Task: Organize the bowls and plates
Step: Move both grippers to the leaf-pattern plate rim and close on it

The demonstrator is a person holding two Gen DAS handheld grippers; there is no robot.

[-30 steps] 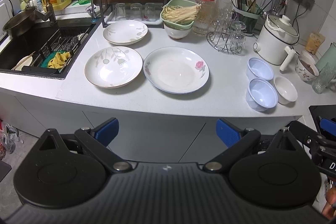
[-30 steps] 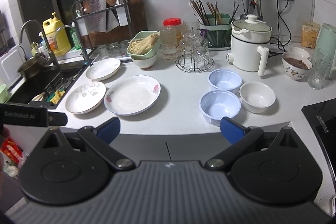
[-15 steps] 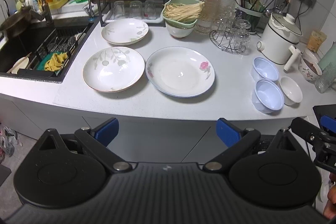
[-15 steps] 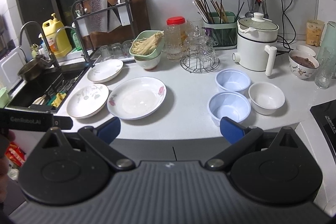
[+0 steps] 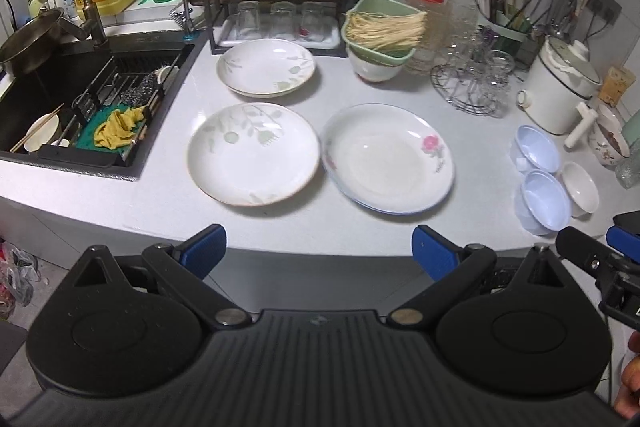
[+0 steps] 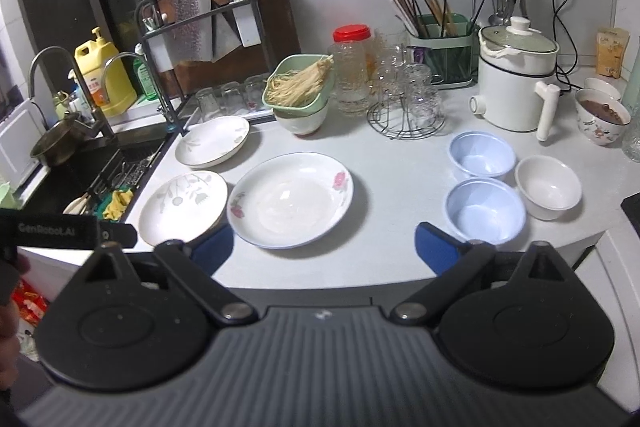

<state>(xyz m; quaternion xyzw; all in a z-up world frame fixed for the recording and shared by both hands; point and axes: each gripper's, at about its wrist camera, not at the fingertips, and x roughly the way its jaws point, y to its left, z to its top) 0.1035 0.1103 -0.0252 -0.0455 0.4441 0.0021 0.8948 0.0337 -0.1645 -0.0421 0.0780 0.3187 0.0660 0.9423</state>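
both tools have closed in on the worktop (image 5: 168,187) since a second ago — the dishes loom larger. left tool (image 5: 319,247) gapes wide, empty, nearest the leaf plate (image 5: 254,153). right tool (image 6: 324,247) is closing slightly with nothing between its jaws; the rose plate (image 6: 291,199) lies just beside the leaf plate — nothing is stacked yet.

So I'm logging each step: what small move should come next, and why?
Probably ease the left gripper forward to the leaf plate. It is empty, its jaws are wide, and it hangs short of the counter edge; that plate lies nearest, ready to stack.
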